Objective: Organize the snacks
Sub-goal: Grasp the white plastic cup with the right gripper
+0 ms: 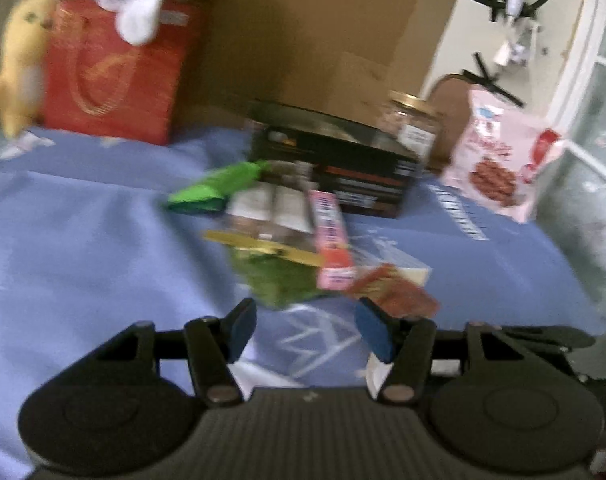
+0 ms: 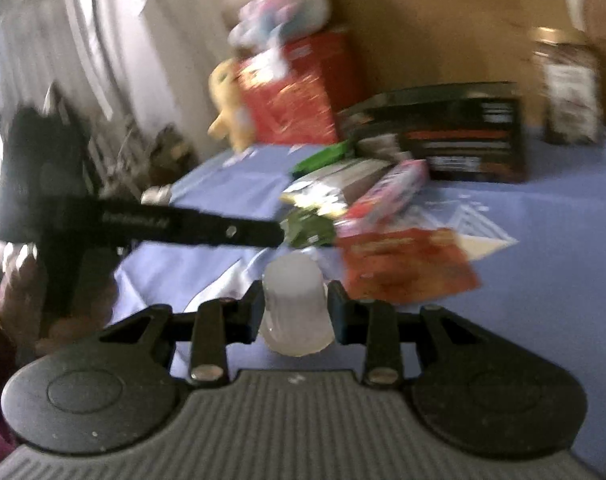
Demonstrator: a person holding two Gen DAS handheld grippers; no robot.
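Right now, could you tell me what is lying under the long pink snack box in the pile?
The pink snack box rests across a yellow-edged packet and a dark green packet. Whatever lies directly beneath the box is covered, and blur hides finer detail.

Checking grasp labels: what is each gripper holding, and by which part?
The right gripper is shut on a small white ribbed container, fingers on its two opposite sides. The left gripper is open and holds nothing.

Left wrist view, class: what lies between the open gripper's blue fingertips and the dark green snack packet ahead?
Only bare blue tablecloth with white printed lines separates the left gripper from the dark green snack packet; the left wrist view shows this.
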